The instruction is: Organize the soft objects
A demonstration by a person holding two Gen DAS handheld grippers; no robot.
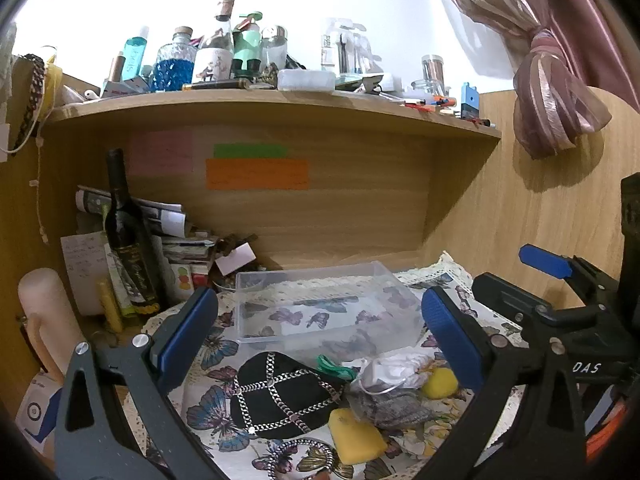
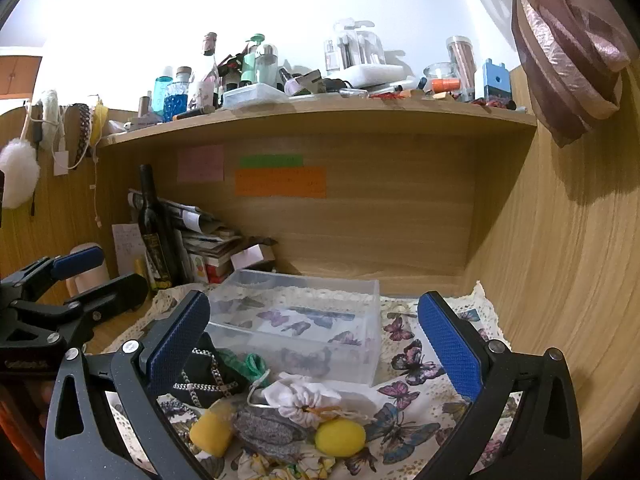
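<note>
A pile of soft things lies on the butterfly cloth [image 1: 212,364] in front of a clear plastic box [image 1: 320,304], which is empty. The pile holds a black pouch with silver chains [image 1: 280,396], a grey fabric piece [image 1: 384,404], a white scrunched cloth [image 1: 396,368], a green fabric bit [image 1: 332,364] and two yellow sponges [image 1: 356,436] [image 1: 440,384]. My left gripper [image 1: 320,344] is open above the pile, holding nothing. My right gripper [image 2: 320,348] is open over the white cloth [image 2: 300,396], grey piece [image 2: 268,432] and sponges [image 2: 340,436] [image 2: 212,432], near the box [image 2: 296,320].
A dark wine bottle [image 1: 124,232], stacked papers [image 1: 172,224] and a cream candle [image 1: 48,312] crowd the back left corner. A shelf [image 1: 280,100] above is full of bottles and jars. A wooden wall [image 2: 560,280] and a tied pink curtain [image 1: 552,80] stand at the right.
</note>
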